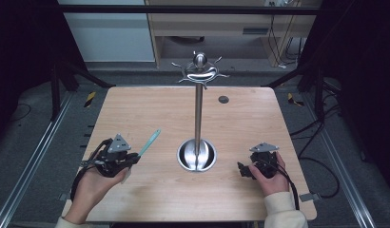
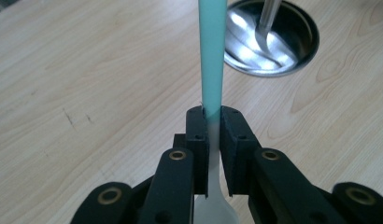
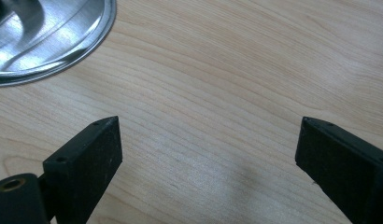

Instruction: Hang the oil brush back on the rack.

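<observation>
Now the left gripper (image 1: 118,159) pinches a teal spoon (image 1: 149,142) pointing far-right toward the metal stand (image 1: 198,114); the right gripper (image 1: 254,167) gapes empty.

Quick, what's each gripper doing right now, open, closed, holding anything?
Left gripper: shut on the teal-handled utensil.
Right gripper: open, holding nothing.

left gripper (image 1: 131,161): black body, grey three-cornered plate on top, black cable behind
right gripper (image 1: 241,169): black, same grey plate, black cable along the forearm
jaws: flat black blocks with small screw holes, brass-coloured rivets
sleeves (image 1: 284,209): cream, knitted
</observation>
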A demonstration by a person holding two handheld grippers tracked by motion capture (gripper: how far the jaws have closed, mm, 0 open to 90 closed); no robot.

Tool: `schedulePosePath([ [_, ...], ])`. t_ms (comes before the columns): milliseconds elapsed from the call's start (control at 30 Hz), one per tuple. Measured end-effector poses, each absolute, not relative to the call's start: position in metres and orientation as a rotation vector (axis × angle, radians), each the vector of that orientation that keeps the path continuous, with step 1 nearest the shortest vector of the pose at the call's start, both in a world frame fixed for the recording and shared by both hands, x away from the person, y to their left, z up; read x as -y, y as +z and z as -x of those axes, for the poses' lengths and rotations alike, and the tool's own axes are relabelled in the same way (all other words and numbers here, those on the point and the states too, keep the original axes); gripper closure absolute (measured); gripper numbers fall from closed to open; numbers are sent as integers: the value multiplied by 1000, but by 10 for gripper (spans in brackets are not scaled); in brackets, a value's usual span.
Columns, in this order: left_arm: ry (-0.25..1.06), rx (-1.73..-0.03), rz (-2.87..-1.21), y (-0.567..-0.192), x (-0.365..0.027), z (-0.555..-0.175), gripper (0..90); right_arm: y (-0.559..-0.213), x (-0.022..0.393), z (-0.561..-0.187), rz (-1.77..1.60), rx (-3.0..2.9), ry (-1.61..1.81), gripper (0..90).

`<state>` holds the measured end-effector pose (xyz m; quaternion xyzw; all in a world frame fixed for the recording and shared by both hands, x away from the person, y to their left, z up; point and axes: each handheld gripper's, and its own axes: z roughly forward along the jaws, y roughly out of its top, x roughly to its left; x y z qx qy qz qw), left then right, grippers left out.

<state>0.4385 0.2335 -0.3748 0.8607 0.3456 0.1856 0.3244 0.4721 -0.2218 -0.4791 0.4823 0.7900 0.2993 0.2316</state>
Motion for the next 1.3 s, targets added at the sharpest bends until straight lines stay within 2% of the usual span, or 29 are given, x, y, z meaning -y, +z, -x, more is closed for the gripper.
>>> schedulePosePath([
  [1300, 572, -786, -2048, -325, -220, -432, 821, -478, 223, -472, -1330, -2164, 829, 79],
])
